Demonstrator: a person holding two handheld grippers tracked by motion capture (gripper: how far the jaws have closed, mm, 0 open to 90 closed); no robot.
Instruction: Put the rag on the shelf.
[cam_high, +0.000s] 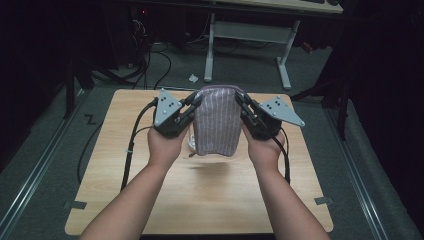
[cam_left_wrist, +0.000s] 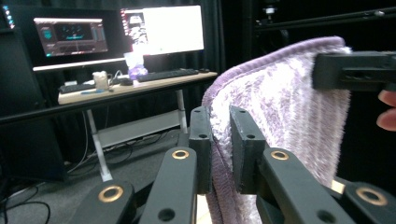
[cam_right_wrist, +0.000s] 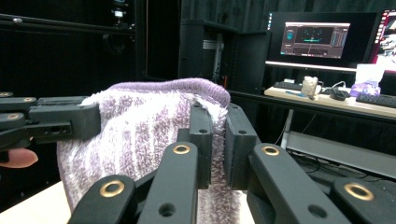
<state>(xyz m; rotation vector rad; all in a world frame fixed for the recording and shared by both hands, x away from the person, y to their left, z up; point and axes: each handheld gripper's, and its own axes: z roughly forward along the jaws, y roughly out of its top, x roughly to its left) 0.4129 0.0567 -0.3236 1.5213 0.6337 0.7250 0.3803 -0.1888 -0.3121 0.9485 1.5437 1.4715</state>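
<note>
A purple striped towel (cam_high: 216, 121) hangs folded above the wooden table (cam_high: 200, 200), held up by both grippers at its top corners. My left gripper (cam_high: 194, 101) is shut on the towel's left edge; in the left gripper view the cloth (cam_left_wrist: 280, 107) is pinched between the black jaws at my left gripper (cam_left_wrist: 219, 140). My right gripper (cam_high: 241, 102) is shut on the right edge; in the right gripper view the towel (cam_right_wrist: 140, 130) drapes from between its jaws at my right gripper (cam_right_wrist: 218, 135). The towel's lower end hangs just above the tabletop.
Something small and pale (cam_high: 191, 142) lies on the table behind the towel's left edge. A desk (cam_left_wrist: 135, 86) with monitors and keyboards stands beyond the table. Cables (cam_high: 150, 65) run across the floor at the back left.
</note>
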